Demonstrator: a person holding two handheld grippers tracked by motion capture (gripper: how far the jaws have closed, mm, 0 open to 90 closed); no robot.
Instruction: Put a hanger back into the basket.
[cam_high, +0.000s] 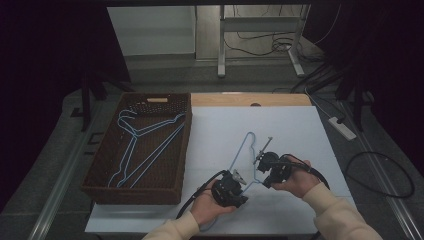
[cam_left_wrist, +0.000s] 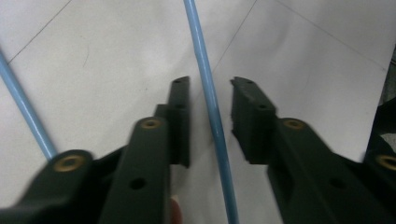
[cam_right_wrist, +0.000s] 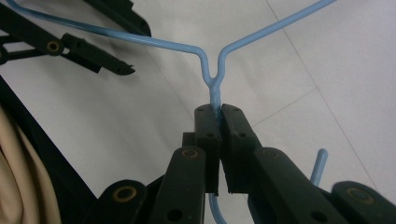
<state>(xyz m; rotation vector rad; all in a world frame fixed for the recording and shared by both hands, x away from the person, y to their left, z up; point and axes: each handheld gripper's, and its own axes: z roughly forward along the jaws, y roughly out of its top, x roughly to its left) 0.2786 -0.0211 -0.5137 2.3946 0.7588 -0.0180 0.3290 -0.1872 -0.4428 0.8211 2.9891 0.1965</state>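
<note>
Centre-right of the high view, low in the frame, both hands work on one light-blue wire hanger (cam_high: 248, 155) that lies over the white table (cam_high: 300, 130). The right gripper (cam_high: 270, 167) is clamped tight on it: in the right gripper view the two black jaws are pressed together at mid-frame with the hanger's twisted neck (cam_right_wrist: 215, 91) pinched between them. The two shoulder wires fan out toward the upper left and upper right of that picture, and the hook's tip (cam_right_wrist: 319, 164) pokes up at the lower right.

Over at the left gripper (cam_high: 239, 184), just below and left of the right one in the high view, the jaws stand at a narrow gap. In the left gripper view a blue hanger wire (cam_left_wrist: 208, 102) runs from the top centre down between them to the bottom edge. There is daylight on both sides of it, so the pads are not pressing it. A second stretch of the same wire (cam_left_wrist: 23, 109) crosses the left edge of that view.

At the left of the high view sits a dark brown wicker basket (cam_high: 102, 160), holding more blue hangers (cam_high: 145, 142) laid flat inside.
</note>
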